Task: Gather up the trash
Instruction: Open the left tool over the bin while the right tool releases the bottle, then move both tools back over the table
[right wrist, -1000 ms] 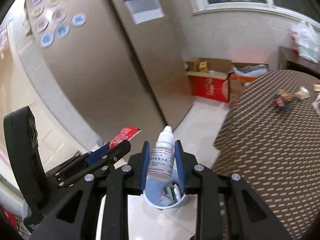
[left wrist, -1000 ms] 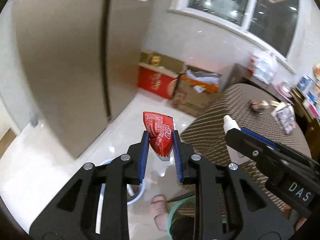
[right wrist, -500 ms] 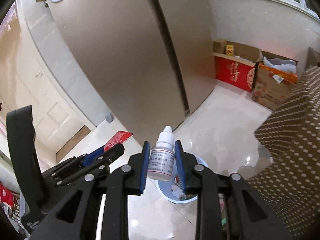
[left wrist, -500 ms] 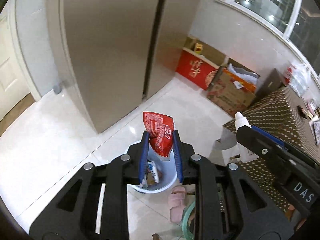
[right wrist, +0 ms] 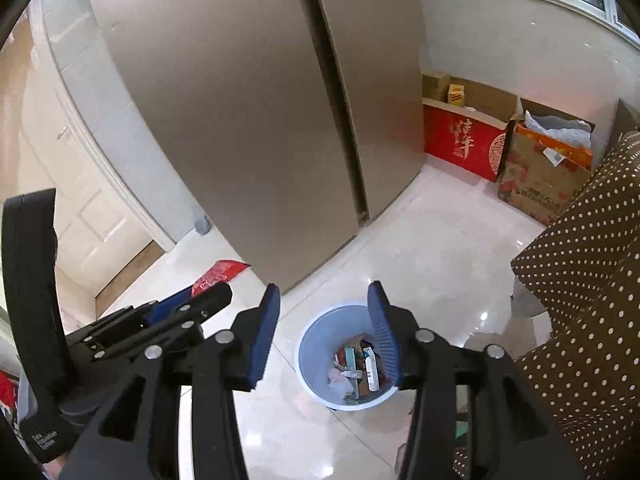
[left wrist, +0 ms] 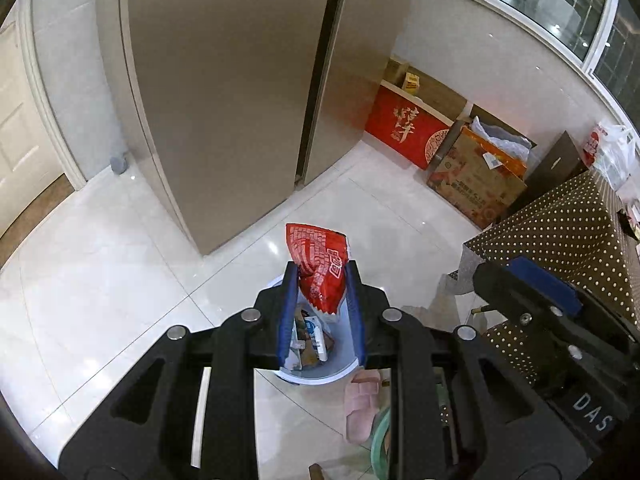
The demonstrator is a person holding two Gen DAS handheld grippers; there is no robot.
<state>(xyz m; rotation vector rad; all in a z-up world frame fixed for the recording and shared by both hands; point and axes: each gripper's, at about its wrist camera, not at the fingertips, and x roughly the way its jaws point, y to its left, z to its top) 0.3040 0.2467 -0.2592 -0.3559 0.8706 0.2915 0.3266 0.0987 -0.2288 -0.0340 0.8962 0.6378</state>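
The left gripper is clamped on a red snack wrapper, whose crumpled top sticks out beyond the fingertips while its lower tip hangs between the blue pads. Straight below this gripper stands a pale blue bin on the white tiled floor, with packets and a small white bottle lying inside it. The right gripper has its jaws wide apart and holds nothing; the same bin sits below and just ahead of it, and the white bottle lies among the rubbish in it, behind the right-hand pad. To the right of both grippers hangs the brown dotted cloth of the worktop. Ahead of them stands a tall fridge, with a red box and a cardboard box on the floor further right
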